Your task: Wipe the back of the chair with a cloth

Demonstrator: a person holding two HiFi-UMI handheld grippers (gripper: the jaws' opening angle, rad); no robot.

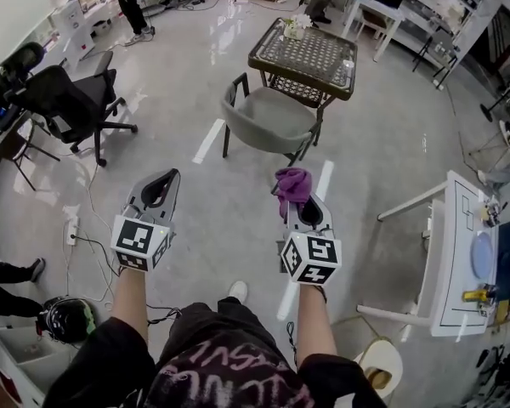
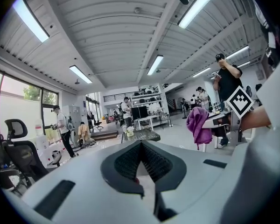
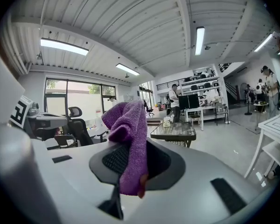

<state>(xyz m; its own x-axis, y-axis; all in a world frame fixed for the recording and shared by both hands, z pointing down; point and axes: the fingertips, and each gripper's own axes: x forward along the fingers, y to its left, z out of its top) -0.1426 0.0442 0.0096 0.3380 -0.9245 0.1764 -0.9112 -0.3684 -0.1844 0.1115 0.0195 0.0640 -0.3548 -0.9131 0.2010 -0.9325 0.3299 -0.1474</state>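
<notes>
A grey armchair [image 1: 268,119] stands on the floor ahead of me, pushed against a dark wicker table [image 1: 306,56]. My right gripper [image 1: 299,204] is held up well short of the chair and is shut on a purple cloth [image 1: 292,183]. In the right gripper view the cloth [image 3: 128,139] bunches above the jaws and hangs down between them. The left gripper [image 1: 163,180] is level with the right one, off to its left, shut with nothing in it. From the left gripper view the cloth [image 2: 198,125] shows at the right. Neither gripper touches the chair.
A black office chair [image 1: 76,100] stands at the left near a desk. A white table [image 1: 459,262] with a blue plate is at my right. Cables and a power strip [image 1: 70,232] lie on the floor at lower left. People stand at the far end of the room.
</notes>
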